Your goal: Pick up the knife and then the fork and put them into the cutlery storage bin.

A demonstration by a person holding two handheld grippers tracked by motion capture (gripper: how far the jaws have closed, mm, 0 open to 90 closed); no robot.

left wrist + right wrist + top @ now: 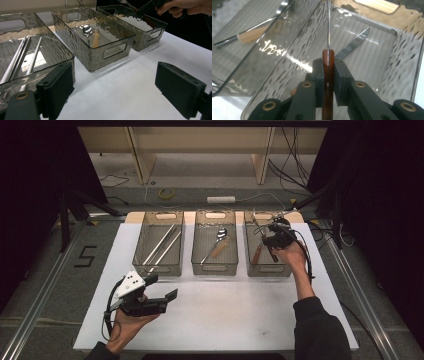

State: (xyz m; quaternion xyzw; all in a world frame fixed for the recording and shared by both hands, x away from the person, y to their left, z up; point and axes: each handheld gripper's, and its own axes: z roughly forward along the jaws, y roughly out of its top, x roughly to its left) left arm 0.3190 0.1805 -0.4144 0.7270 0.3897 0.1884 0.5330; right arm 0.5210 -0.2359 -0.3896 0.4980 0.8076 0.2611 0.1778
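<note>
The knife point(328, 75) with the reddish-brown handle is pinched by that handle between the pads of the right gripper point(328, 75), its thin metal blade edge-on and rising straight away from the jaws. It hangs over the right bin point(404, 50), the landmark here. In the high view the right gripper point(276, 236) sits above that bin's point(266, 270) middle, with the person's right hand point(292, 254) behind it at the bin's near wall.

Inside the right bin, on its ribbed floor, lies a second knife point(353, 44) with a serrated blade, slanting beneath the held one.

Just left of the right bin stands the middle bin point(215, 268), holding a spoon point(220, 234) with a pale wooden handle. Left of that again is the left bin point(159, 268), with long metal rods point(162, 244) lying slantwise.

Well apart from the right bin, toward the near left of the white table point(240, 305), the left gripper point(165, 295) rests in the left hand point(131, 320), its jaws spread wide with nothing between them.
</note>
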